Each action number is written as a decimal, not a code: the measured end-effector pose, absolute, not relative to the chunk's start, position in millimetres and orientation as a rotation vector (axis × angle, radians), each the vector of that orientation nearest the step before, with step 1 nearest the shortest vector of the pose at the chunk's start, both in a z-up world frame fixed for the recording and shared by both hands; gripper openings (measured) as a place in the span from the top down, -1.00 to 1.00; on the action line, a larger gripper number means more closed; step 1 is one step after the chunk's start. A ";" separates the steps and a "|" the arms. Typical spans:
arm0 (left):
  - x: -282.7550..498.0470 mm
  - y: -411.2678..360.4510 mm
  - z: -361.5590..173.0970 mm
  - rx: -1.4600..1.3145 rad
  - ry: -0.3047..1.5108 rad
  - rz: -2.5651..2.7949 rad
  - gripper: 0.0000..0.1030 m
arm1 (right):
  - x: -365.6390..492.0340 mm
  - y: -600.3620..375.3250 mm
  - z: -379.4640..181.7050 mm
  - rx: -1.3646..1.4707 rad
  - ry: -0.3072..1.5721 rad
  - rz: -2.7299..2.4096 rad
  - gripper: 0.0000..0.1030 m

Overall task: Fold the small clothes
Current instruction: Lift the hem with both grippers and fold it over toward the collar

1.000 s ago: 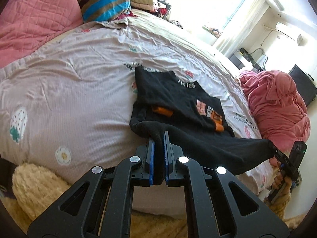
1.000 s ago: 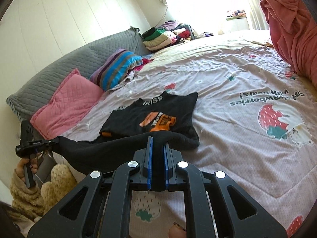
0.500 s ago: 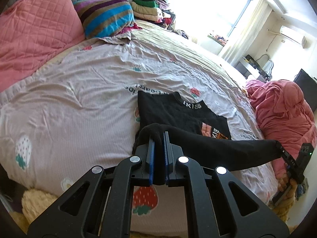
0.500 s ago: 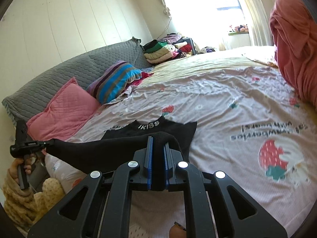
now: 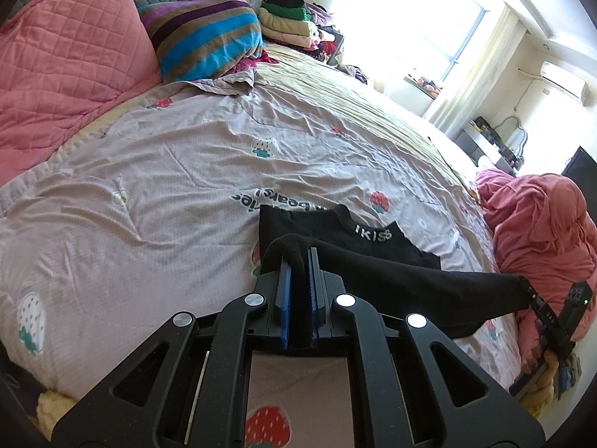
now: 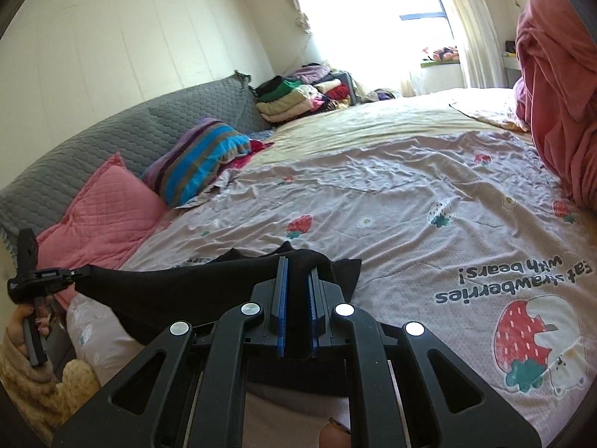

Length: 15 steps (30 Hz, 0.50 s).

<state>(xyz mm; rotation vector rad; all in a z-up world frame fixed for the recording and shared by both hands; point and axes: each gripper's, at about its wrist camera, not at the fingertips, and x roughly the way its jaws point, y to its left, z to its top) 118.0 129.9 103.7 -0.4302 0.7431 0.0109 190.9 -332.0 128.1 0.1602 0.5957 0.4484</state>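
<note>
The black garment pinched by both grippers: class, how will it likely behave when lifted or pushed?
Probably floppy: the black garment sags between the left gripper and right gripper. Likely light, since two small pinches hold it up. Pushed, it would probably bunch, not slide, on the wrinkled strawberry bedsheet.

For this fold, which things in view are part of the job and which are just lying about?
Part of the job:
- black shirt, its hem lifted
- left gripper, shut on one hem corner
- right gripper, shut on the other
- strawberry-print bedspread under it

Lying about:
- pink pillow
- striped cushion
- stack of folded clothes
- red bundle
</note>
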 end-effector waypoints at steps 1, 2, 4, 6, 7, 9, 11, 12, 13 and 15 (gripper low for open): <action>121.7 129.7 102.7 -0.428 0.744 0.016 0.96 | 197.0 -330.8 124.8 0.160 0.602 0.440 0.84; 126.6 129.5 100.9 -0.426 0.746 0.023 0.96 | 200.3 -330.6 122.9 0.163 0.607 0.438 0.84; 132.7 130.0 98.4 -0.422 0.751 0.030 0.96 | 210.8 -329.0 117.1 0.170 0.621 0.433 0.84; 140.0 130.4 94.5 -0.415 0.758 0.040 0.96 | 217.8 -326.7 113.3 0.164 0.626 0.428 0.84; 142.6 130.5 92.7 -0.409 0.761 0.045 0.96 | 220.7 -325.5 111.9 0.160 0.629 0.423 0.84; 148.9 132.3 88.7 -0.404 0.767 0.053 0.96 | 227.4 -323.5 107.8 0.155 0.638 0.417 0.84; 152.9 133.1 85.1 -0.398 0.772 0.060 0.96 | 232.8 -322.6 105.0 0.150 0.645 0.412 0.84; 155.7 134.0 82.7 -0.393 0.774 0.064 0.96 | 234.7 -321.6 103.8 0.148 0.648 0.410 0.84; 157.4 134.4 80.9 -0.390 0.773 0.068 0.96 | 236.3 -320.7 102.7 0.146 0.650 0.408 0.84; 160.8 133.7 78.2 -0.378 0.774 0.075 0.96 | 240.9 -319.7 99.8 0.145 0.656 0.400 0.84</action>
